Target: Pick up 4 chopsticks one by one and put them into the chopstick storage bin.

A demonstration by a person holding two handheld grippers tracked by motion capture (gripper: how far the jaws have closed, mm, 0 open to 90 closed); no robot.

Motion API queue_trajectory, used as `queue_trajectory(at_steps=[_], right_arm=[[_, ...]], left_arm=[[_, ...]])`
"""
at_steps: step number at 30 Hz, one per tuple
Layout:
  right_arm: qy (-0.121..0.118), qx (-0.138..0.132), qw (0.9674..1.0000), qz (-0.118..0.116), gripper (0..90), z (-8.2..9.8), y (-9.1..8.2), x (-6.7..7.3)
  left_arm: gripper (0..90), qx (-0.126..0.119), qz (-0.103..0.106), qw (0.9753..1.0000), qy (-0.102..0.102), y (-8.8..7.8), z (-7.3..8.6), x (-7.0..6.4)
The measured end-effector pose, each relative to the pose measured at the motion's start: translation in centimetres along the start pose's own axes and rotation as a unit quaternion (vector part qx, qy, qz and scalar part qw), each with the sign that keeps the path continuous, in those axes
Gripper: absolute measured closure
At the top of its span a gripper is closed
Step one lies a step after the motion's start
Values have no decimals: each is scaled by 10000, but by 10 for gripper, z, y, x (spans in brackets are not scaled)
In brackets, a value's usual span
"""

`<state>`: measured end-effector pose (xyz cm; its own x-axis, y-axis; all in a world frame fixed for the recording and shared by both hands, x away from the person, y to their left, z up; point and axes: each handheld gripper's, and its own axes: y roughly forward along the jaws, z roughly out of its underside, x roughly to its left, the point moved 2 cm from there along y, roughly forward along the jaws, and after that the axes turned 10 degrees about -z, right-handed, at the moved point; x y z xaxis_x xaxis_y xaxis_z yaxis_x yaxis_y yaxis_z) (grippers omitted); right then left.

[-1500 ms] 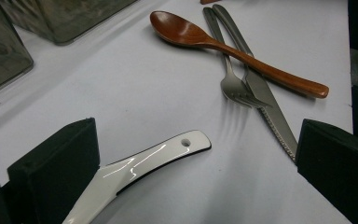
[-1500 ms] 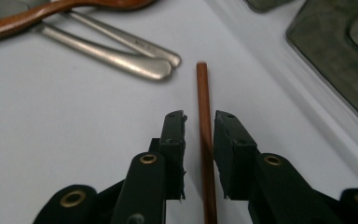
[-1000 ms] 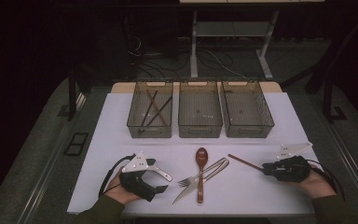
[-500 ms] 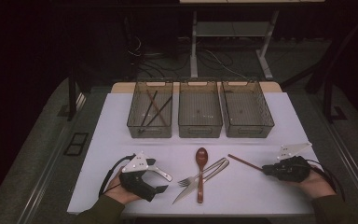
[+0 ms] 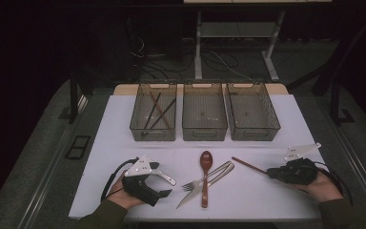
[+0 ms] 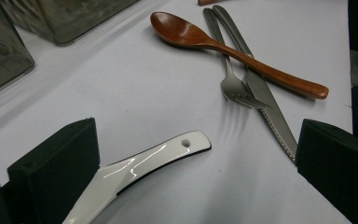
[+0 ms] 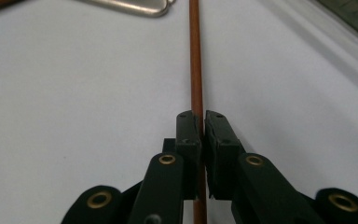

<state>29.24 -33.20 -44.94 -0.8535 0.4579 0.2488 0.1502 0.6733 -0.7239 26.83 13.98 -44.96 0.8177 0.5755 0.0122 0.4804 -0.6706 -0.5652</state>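
Observation:
My right gripper (image 5: 270,174) rests on the white table at the right, shut on a brown chopstick (image 5: 249,165). In the right gripper view the chopstick (image 7: 196,56) runs straight out from between the pressed pads of the right gripper (image 7: 202,116), whose jaws have just been closing on it. At the front left my left gripper (image 5: 162,180) stands open, with a white utensil handle (image 5: 170,180) lying on the table between its jaws. In the left gripper view the white handle (image 6: 158,154) lies loose between the wide-apart jaws of the left gripper (image 6: 195,126).
A wooden spoon (image 5: 205,176), a fork (image 5: 193,184) and a knife (image 5: 190,195) lie crossed at the table's middle front. Three clear bins stand at the back: the left bin (image 5: 152,138) holds chopsticks, beside the middle bin (image 5: 205,138) and right bin (image 5: 255,137).

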Motion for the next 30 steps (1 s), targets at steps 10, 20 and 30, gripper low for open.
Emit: queue_trajectory(at_steps=[10,20,30], right_arm=[[-25,-252,9997,44,847,-6,-8,1],[-89,-526,9986,49,847,-20,-11,6],[-145,-684,9975,124,847,-49,-3,11]], left_arm=[[0,4,6,10000,-2,0,0,0],[0,-36,48,10000,-12,0,0,1],[0,-112,52,9999,-76,-1,1,2]])
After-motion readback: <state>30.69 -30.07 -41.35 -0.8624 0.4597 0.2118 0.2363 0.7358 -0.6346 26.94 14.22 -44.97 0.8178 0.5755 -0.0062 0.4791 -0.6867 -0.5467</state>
